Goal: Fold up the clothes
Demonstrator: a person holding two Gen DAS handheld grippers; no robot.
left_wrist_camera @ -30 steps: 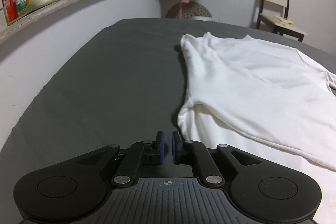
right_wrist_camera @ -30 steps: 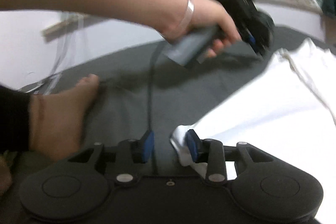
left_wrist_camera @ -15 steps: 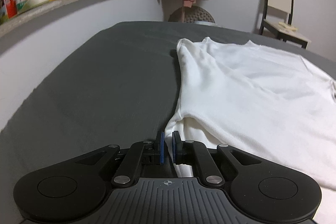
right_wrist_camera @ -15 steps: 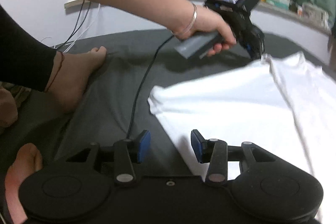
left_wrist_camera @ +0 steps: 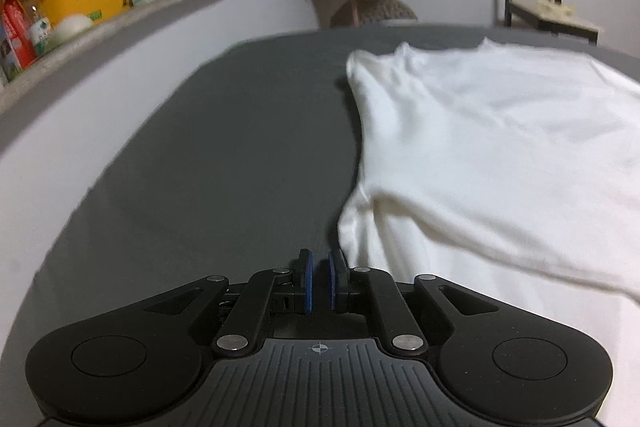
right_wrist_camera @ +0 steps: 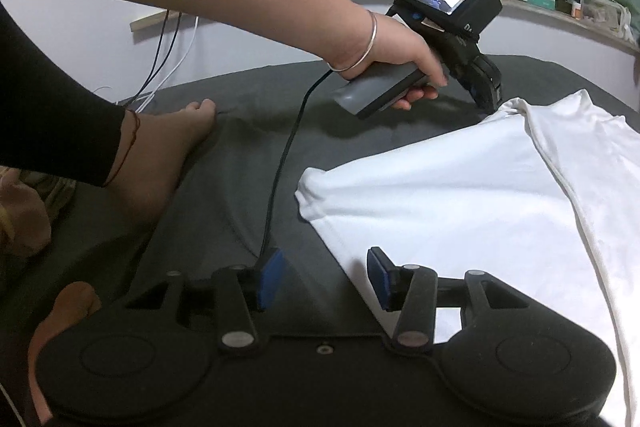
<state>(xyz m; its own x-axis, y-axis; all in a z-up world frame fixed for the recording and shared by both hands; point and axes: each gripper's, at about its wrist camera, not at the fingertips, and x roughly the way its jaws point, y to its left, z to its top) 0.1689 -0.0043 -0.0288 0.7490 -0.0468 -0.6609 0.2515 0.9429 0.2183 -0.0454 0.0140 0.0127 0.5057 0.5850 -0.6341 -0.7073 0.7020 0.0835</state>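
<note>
Shirt (right_wrist_camera: 460, 195) flat on bed (left_wrist_camera: 220, 167); both grippers just opening, empty

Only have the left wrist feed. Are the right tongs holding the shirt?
Observer: No. The right tongs are open and have just been opening, with nothing between the pads. The white shirt lies flat under them.
Operator: Anything else on the sheet that side?
Observer: A bare foot rests on the grey sheet, left of the shirt's near corner.
Operator: Where do my left tongs sit, seen from there?
Observer: The left tongs are at the shirt's far corner. They have just been opening, and there is no cloth between them.
</note>
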